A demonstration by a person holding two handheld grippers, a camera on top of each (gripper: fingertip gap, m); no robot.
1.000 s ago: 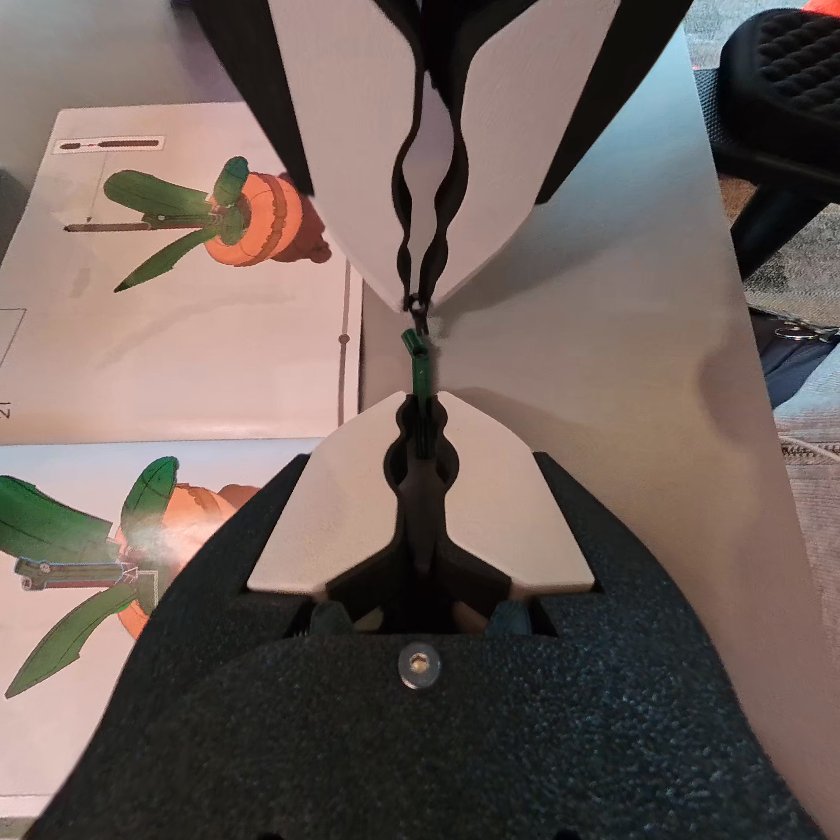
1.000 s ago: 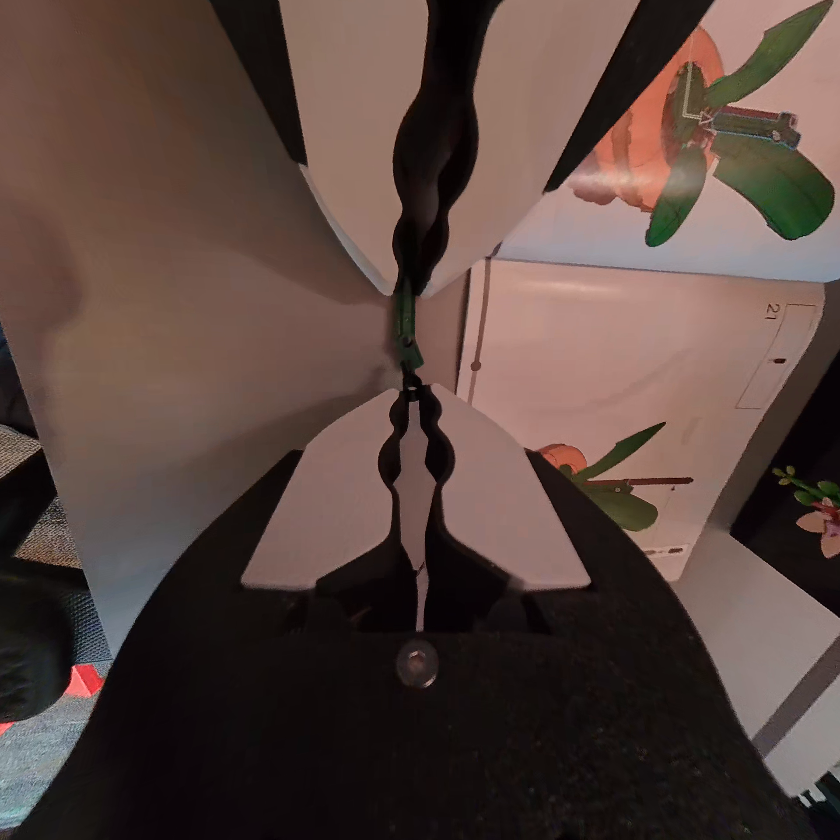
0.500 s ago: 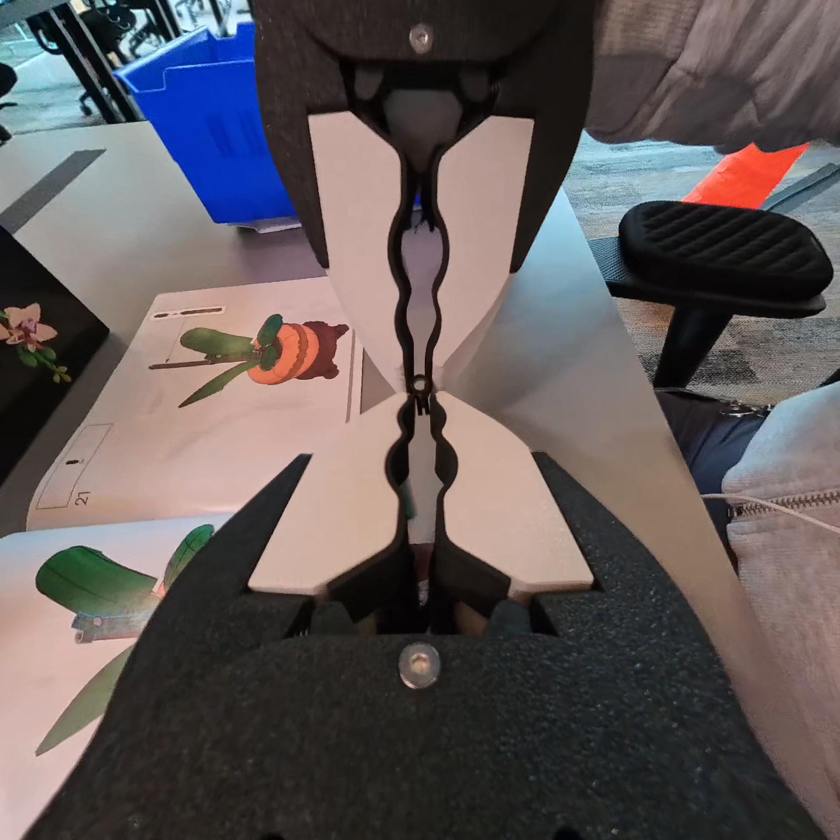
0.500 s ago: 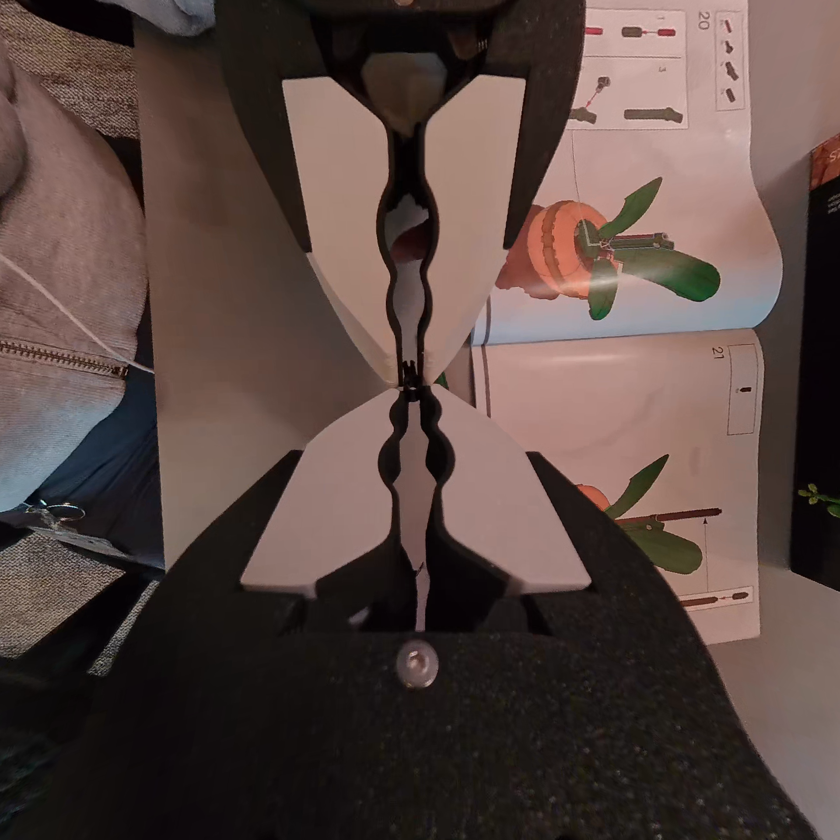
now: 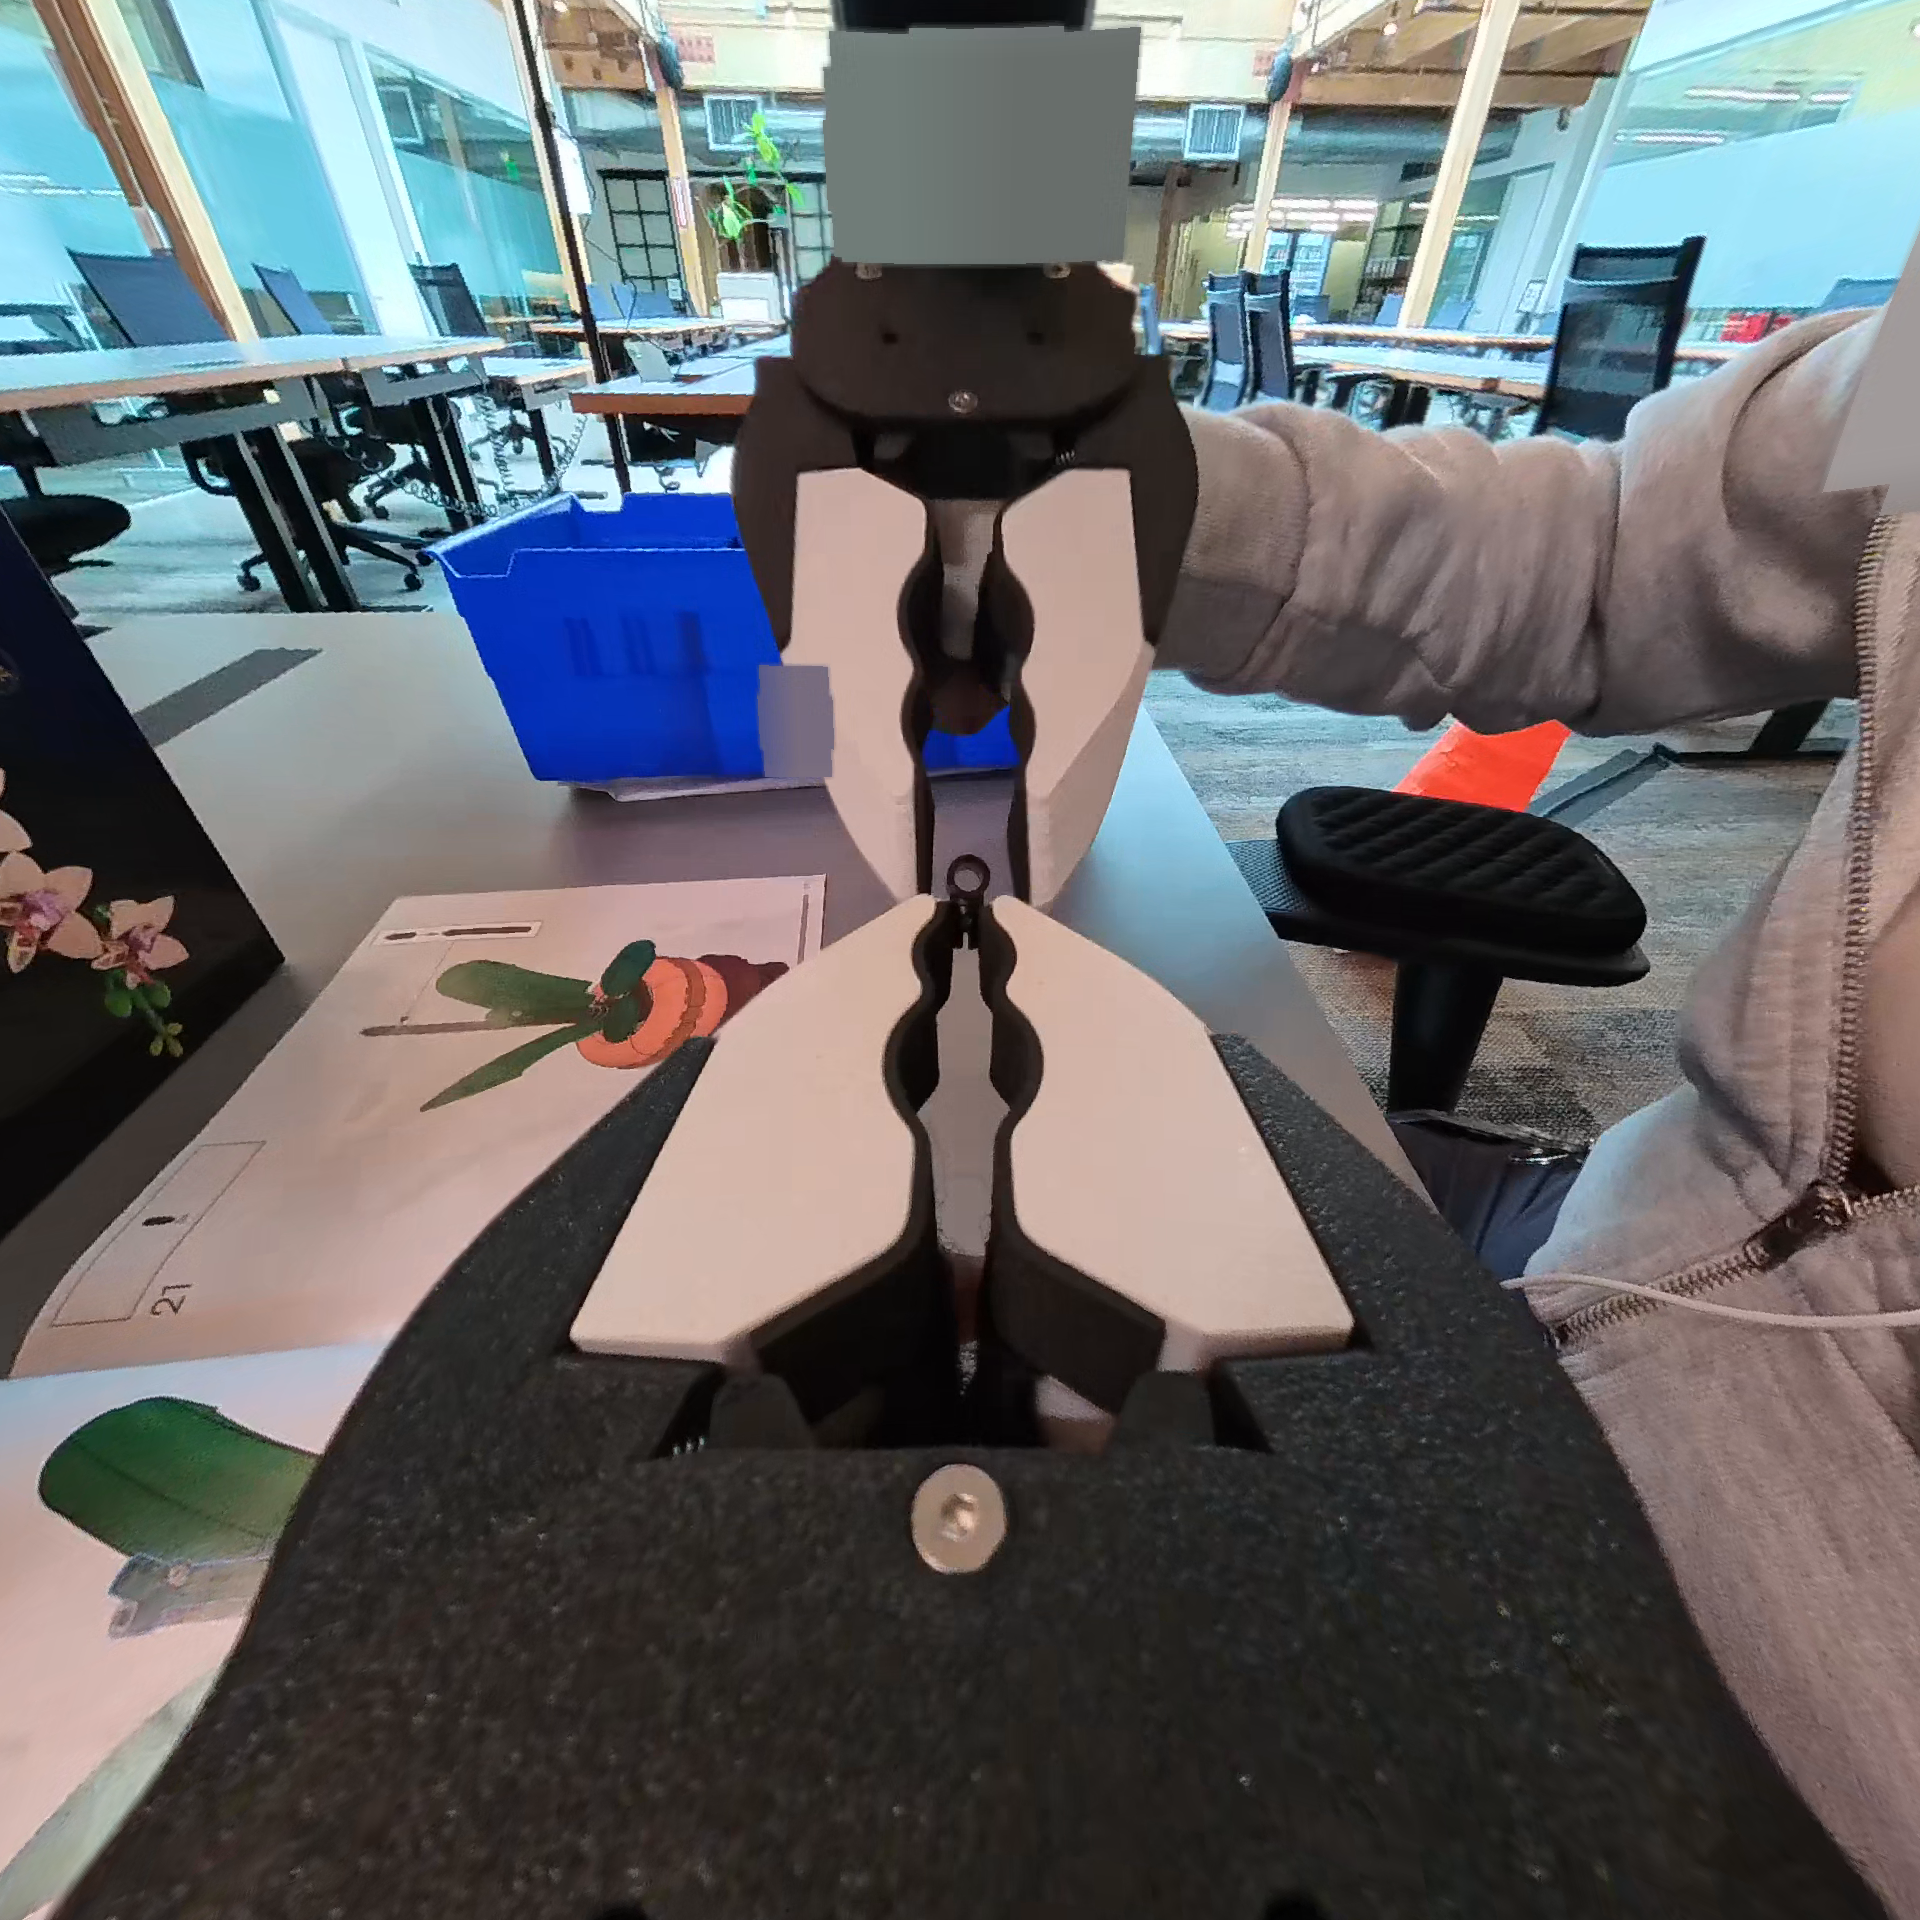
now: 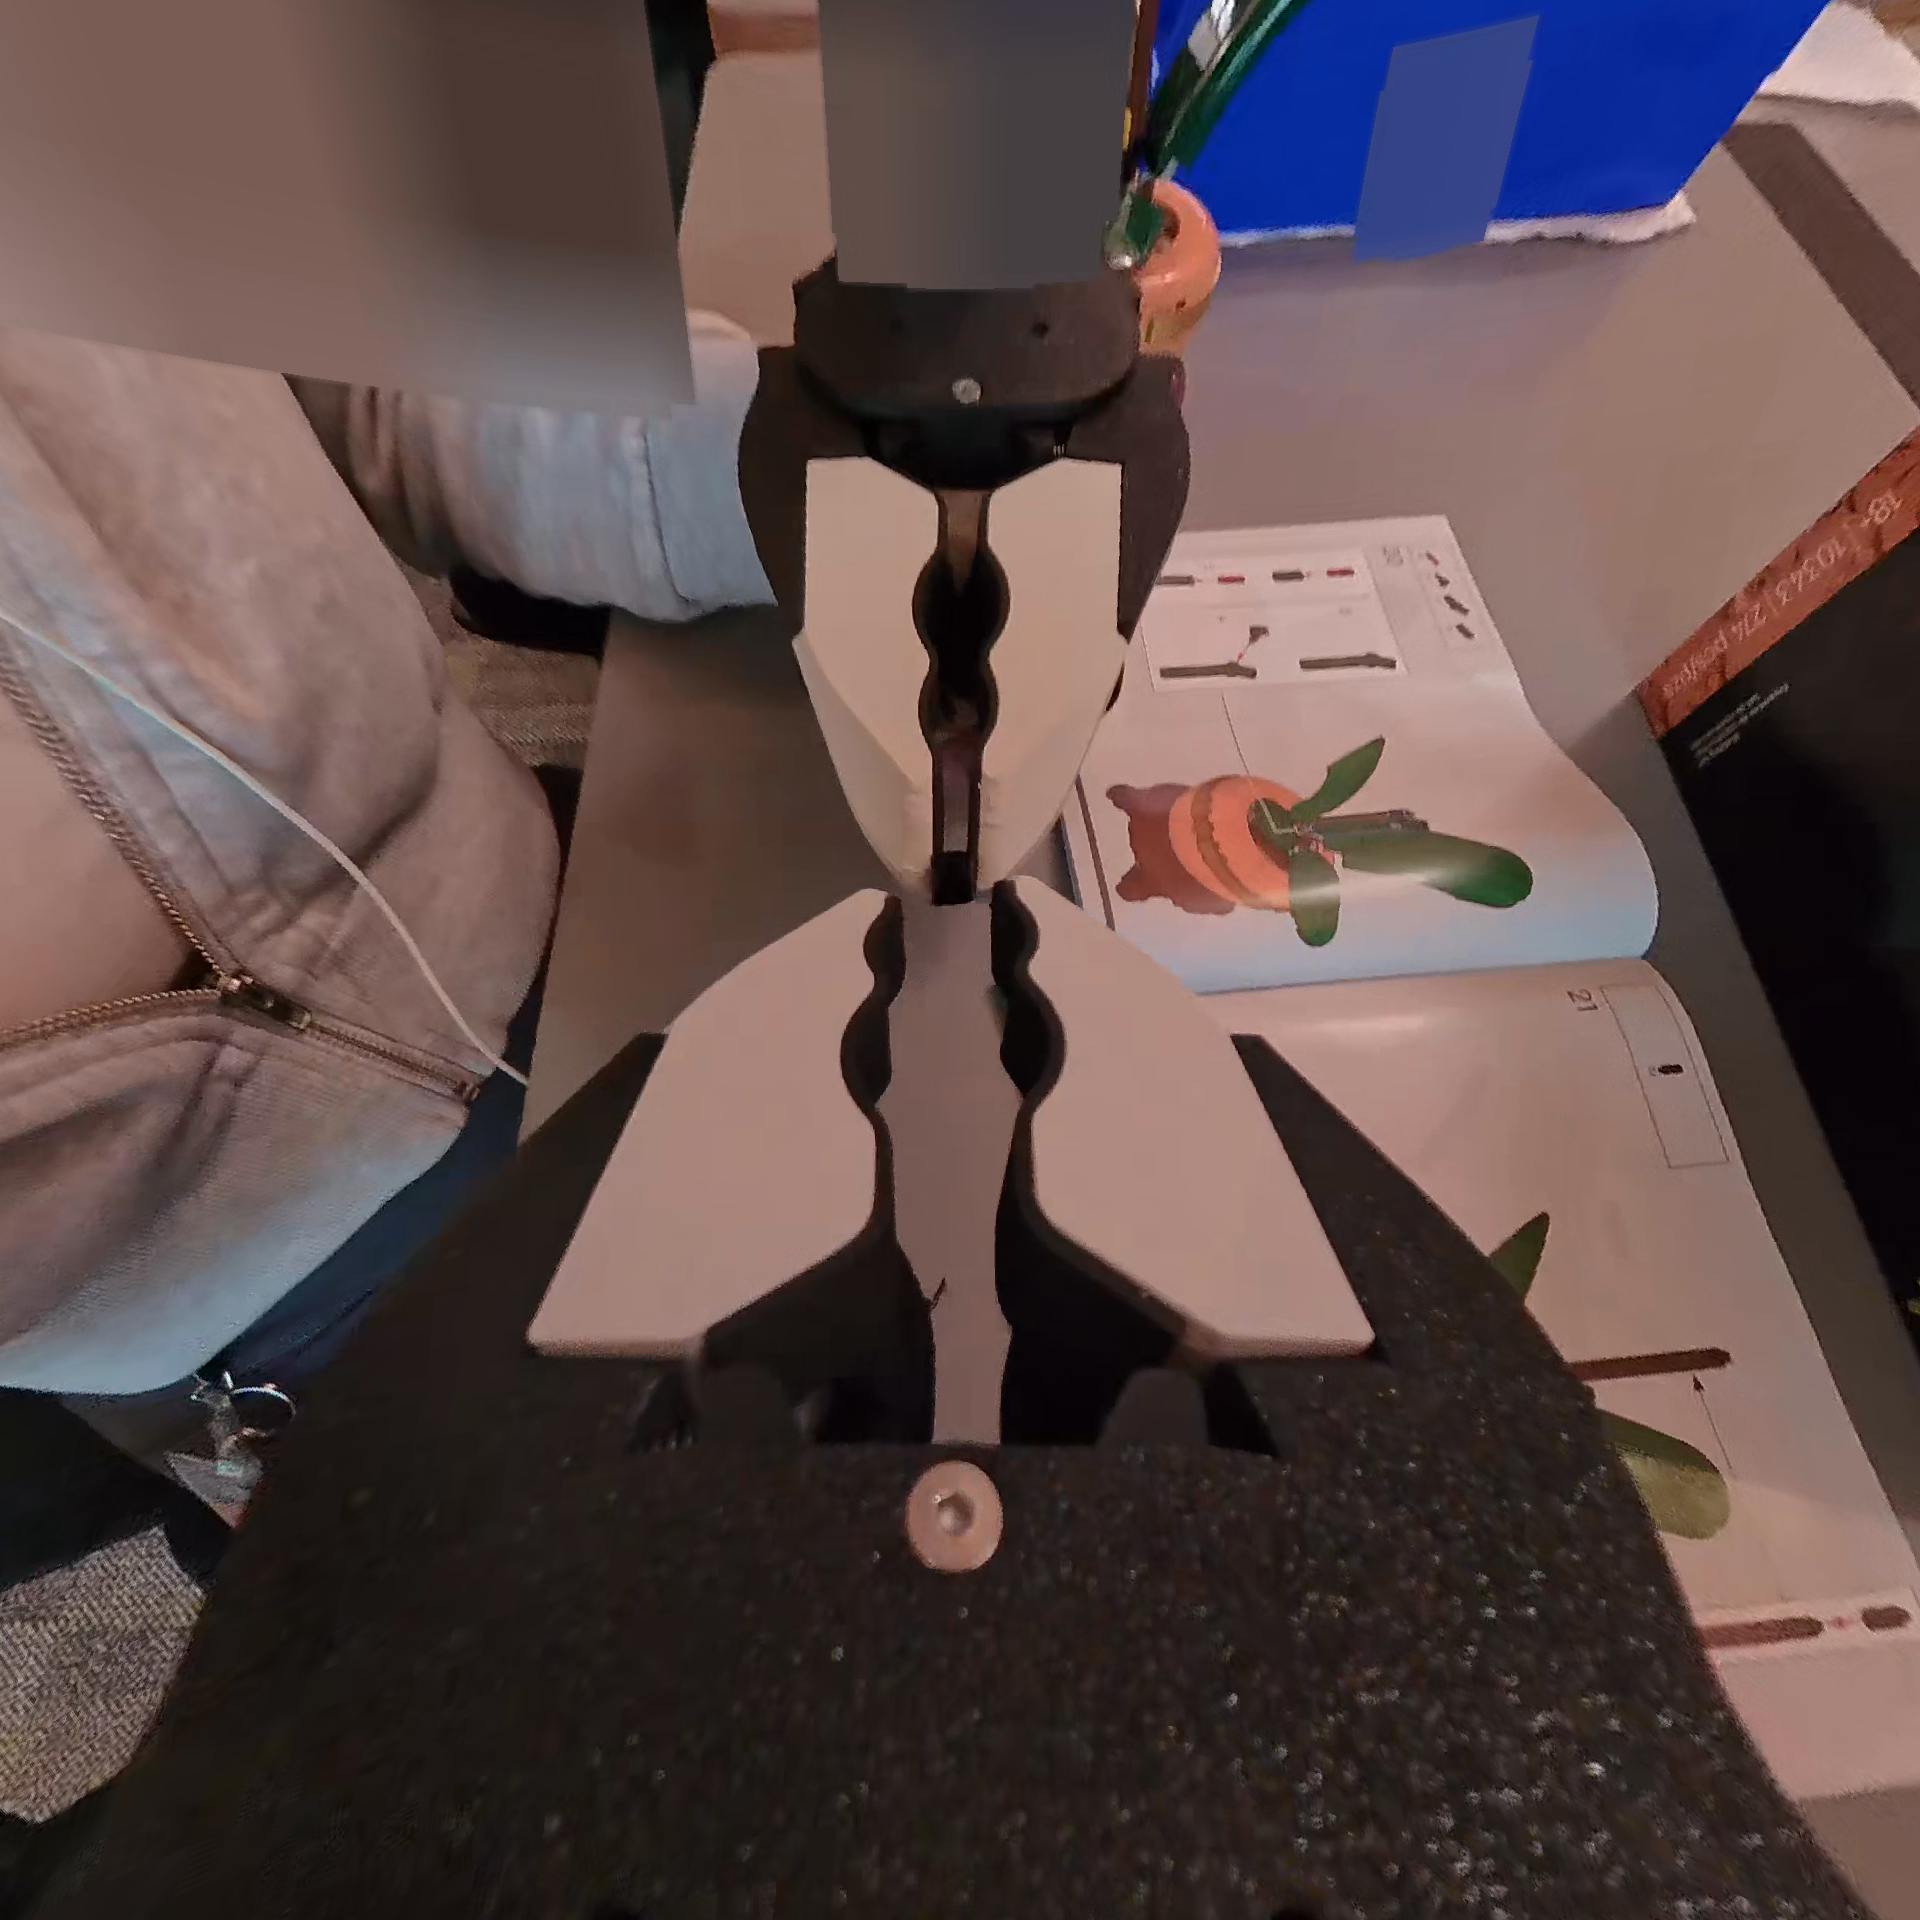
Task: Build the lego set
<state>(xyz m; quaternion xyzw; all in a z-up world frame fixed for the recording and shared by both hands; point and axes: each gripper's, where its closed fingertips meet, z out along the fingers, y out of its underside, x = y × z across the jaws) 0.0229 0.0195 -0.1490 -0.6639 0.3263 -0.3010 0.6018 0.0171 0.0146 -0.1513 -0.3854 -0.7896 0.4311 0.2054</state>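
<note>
Left gripper (image 5: 967,914): pinching a small dark piece (image 5: 967,881)
Right gripper (image 6: 948,902): parted, tip-to-tip with left
Table edge (image 5: 1195,769): just beside
Booklet (image 6: 1455,831): open flat

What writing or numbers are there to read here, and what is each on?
I don't copy out writing; here is what bears it.
Open instruction booklet: page numbers and small boxed figures, printed.
Dark box: a brown edge strip of print, sideways.
Blue bin: label covered by a patch.
Small black piece in the left gripper's jaws: none seen.
</note>
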